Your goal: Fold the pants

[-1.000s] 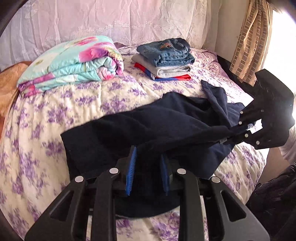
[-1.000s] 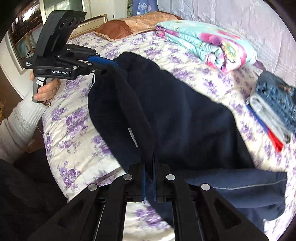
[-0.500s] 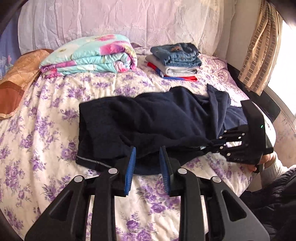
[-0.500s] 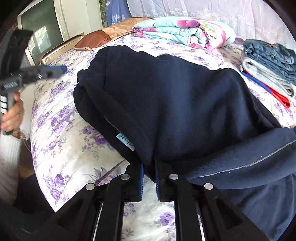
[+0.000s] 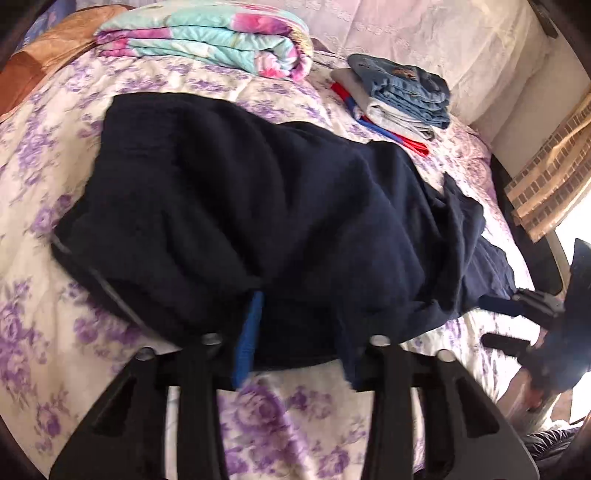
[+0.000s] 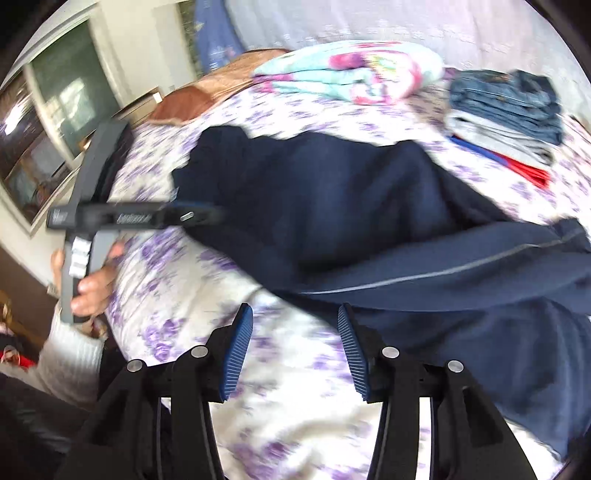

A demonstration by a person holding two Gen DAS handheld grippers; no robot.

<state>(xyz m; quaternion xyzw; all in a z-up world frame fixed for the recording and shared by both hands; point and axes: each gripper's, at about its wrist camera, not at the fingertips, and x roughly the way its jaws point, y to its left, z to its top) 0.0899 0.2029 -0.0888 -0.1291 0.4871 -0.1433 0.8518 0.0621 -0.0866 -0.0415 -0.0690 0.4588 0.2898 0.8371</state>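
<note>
Dark navy pants (image 5: pixel 266 221) lie in a rumpled fold across the flowered bedspread (image 5: pixel 33 155). My left gripper (image 5: pixel 299 332) is open, its fingers wide apart at the near hem of the pants, with cloth lying between and over the tips. My right gripper (image 6: pixel 295 332) is open and empty over the bedspread (image 6: pixel 184 295), just short of the pants (image 6: pixel 332 206) edge. The left gripper also shows in the right wrist view (image 6: pixel 192 216), at the pants' left edge. The right gripper shows blurred in the left wrist view (image 5: pixel 506 321).
A folded floral quilt (image 5: pixel 210 33) and a stack of folded jeans and clothes (image 5: pixel 399 92) sit at the back of the bed. A brown pillow (image 5: pixel 40 59) is at the far left. A curtain (image 5: pixel 554 177) hangs at right. A window (image 6: pixel 44 110) is left.
My right gripper has let go of the pants and opened wide. My left gripper has opened wider and moved in at the hem. The pants have settled onto the bed.
</note>
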